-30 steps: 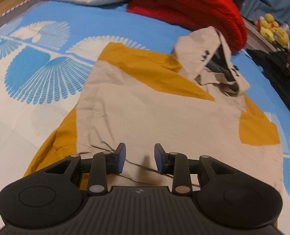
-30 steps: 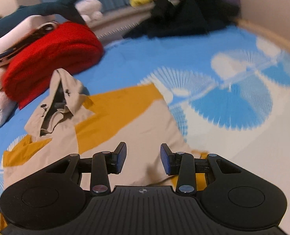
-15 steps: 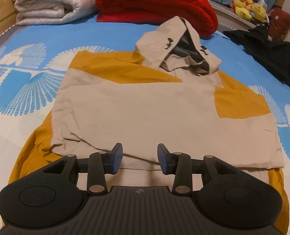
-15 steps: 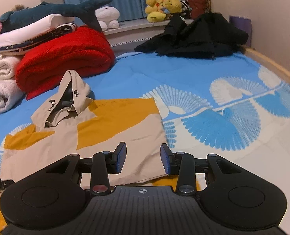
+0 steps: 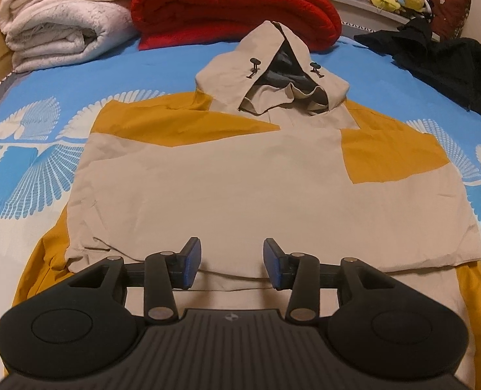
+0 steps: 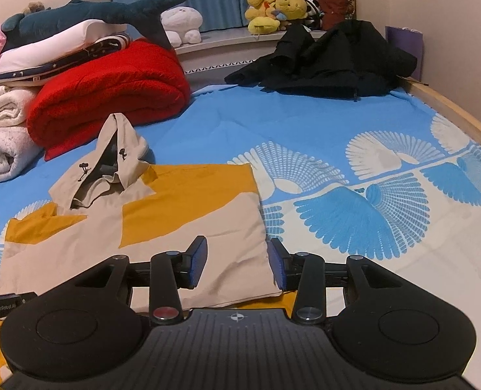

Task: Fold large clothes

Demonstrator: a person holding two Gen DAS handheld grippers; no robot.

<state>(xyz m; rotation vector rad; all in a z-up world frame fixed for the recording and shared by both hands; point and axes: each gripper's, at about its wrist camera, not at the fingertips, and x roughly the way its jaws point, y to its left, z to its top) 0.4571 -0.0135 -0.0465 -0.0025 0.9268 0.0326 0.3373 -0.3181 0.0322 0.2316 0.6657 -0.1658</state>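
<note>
Hovering my left gripper (image 5: 232, 265) and right gripper (image 6: 237, 266), both opening and empty, over the hoodie (image 5: 240, 188); next I grip its near hem.

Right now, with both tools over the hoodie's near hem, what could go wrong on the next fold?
1. The left tool is opening with nothing between its pads; closing on the hoodie may pinch just the top layer.
2. The hood stands puffed, so it may bunch inside a fold.
3. The red blanket touches the hood; folding that way could snag it.
</note>
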